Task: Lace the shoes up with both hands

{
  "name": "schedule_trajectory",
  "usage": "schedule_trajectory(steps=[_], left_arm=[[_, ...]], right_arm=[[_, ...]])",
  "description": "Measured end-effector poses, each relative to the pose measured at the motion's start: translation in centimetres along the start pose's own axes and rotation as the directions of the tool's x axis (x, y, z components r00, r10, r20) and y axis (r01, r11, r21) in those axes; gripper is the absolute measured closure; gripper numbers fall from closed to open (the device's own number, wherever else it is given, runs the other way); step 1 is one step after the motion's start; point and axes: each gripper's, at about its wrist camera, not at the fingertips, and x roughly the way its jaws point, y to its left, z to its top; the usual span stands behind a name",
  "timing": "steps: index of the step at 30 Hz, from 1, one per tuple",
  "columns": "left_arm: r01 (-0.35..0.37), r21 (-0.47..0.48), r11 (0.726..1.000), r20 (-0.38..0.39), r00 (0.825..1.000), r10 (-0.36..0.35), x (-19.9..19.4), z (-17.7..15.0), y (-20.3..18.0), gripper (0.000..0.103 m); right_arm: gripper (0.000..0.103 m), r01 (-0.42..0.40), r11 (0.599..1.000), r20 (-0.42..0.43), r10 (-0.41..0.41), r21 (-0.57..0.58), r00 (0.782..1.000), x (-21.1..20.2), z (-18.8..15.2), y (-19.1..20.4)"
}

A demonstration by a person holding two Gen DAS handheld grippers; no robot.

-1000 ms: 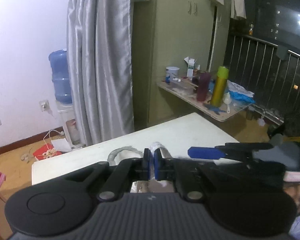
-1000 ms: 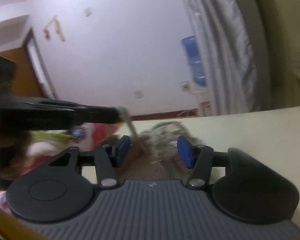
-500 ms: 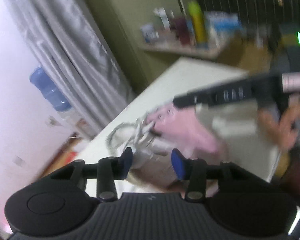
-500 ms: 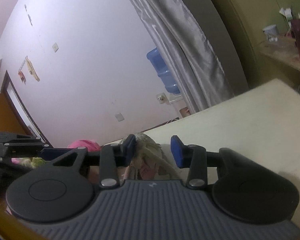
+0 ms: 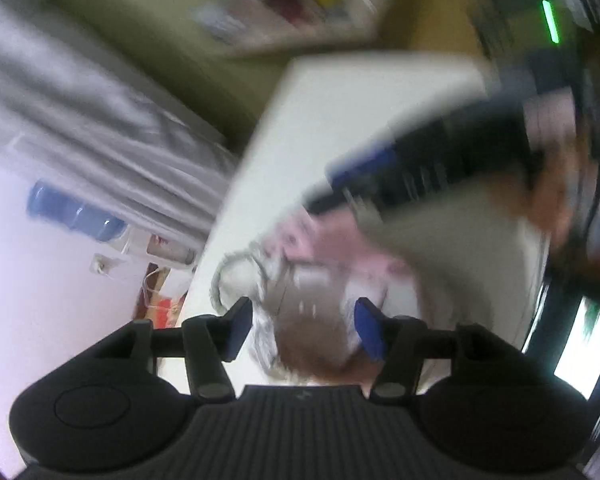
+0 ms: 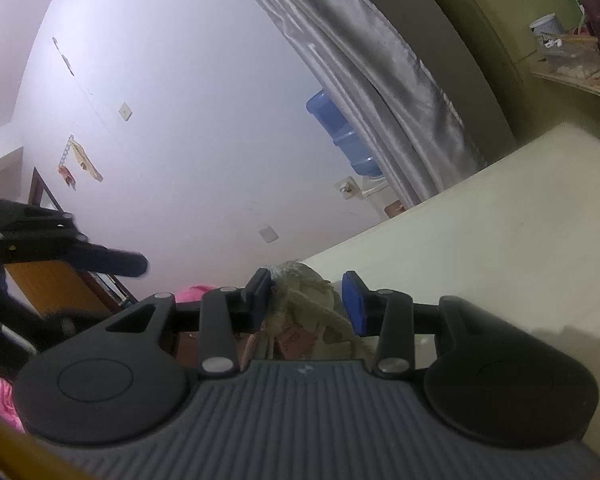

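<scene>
Pale tabletop (image 5: 340, 112) carries the shoe (image 5: 312, 320), near its left edge. We keep the left tool (image 5: 302, 326) over the shoe's mouth, pointing steeply down, jaws opening and empty, to catch the lace (image 5: 236, 268). Right tool (image 6: 306, 302), nearly level, half-spread, straddles the laces without visibly pinching.

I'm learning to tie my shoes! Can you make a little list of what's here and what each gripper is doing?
Shoe: pink and white shoe, blurred, on the white table
Lace: greyish woven lace, loose
Left gripper: jaws opening above the shoe, pinching nothing
Right gripper: jaws apart, lace between them
</scene>
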Motion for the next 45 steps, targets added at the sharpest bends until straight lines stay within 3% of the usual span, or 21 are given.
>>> schedule_trajectory(steps=[2,6,7,8,9,11,14,19,21,26,34,36,39,41,45], left_arm=[[0.001,0.01,1.0,-0.059,0.998,0.0,1.9,1.2,0.7,0.054],[0.134,0.063,0.989,-0.183,0.976,-0.12,4.6,2.4,1.5,0.059],[0.14,0.059,0.988,-0.194,0.973,-0.126,4.9,2.6,1.7,0.063],[0.125,0.042,0.991,-0.191,0.975,-0.114,4.9,2.7,1.9,0.078],[0.118,0.012,0.993,-0.178,0.977,-0.114,4.8,2.7,2.3,0.102],[0.173,-0.035,0.984,-0.182,0.967,-0.176,4.8,2.2,2.6,0.101],[0.157,0.007,0.988,-0.199,0.968,-0.153,5.1,0.8,1.1,0.101],[0.082,-0.084,0.993,-0.023,0.996,-0.084,3.1,-1.5,0.9,0.101],[0.051,-0.138,0.989,0.064,0.997,-0.042,1.7,-2.4,1.1,0.101],[0.016,-0.272,0.962,0.222,0.974,0.046,-1.3,-4.0,2.1,0.101],[0.078,-0.292,0.953,0.324,0.946,0.022,-0.8,-3.7,1.5,0.101],[0.097,-0.303,0.948,0.361,0.932,0.02,0.1,-4.1,1.1,0.101],[0.16,-0.358,0.92,0.448,0.894,0.018,1.2,-5.2,1.3,0.101],[0.227,-0.418,0.88,0.498,0.867,0.013,2.2,-6.3,1.9,0.101],[0.392,-0.481,0.784,0.565,0.823,-0.065,4.4,-8.3,2.8,0.101]], right_arm=[[0.065,-0.009,1.0,-0.006,0.009,0.011,1.0,0.0,0.1,-0.2],[0.065,-0.021,1.0,-0.004,0.021,0.022,1.0,0.2,0.1,-0.5],[0.065,-0.024,0.999,-0.005,0.024,0.031,1.0,0.2,0.1,-0.7],[0.065,-0.027,0.999,-0.005,0.027,0.04,1.0,0.2,0.1,-0.8],[0.064,-0.029,0.999,-0.006,0.03,0.045,1.0,0.3,0.2,-0.9],[0.064,-0.034,0.998,-0.005,0.035,0.049,0.999,0.3,0.2,-1.0],[0.064,-0.036,0.998,-0.004,0.036,0.056,0.999,0.2,0.2,-1.3],[0.064,-0.031,0.997,0.007,0.03,0.064,1.0,0.2,-0.1,-1.4],[0.064,-0.023,0.998,0.01,0.023,0.058,1.0,0.3,-0.2,-1.3],[0.064,-0.016,0.998,0.013,0.015,0.058,1.0,0.4,-0.2,-1.4],[0.064,-0.009,0.998,0.016,0.008,0.069,1.0,0.4,-0.3,-1.5],[0.064,-0.008,0.997,0.021,0.006,0.073,1.0,0.3,-0.5,-1.7],[0.063,-0.011,0.997,0.029,0.009,0.082,1.0,0.4,-0.7,-2.0],[0.062,-0.015,0.996,0.032,0.012,0.092,0.999,0.5,-0.8,-2.3],[0.061,-0.024,0.993,0.046,0.019,0.116,0.999,0.5,-1.2,-2.8]])
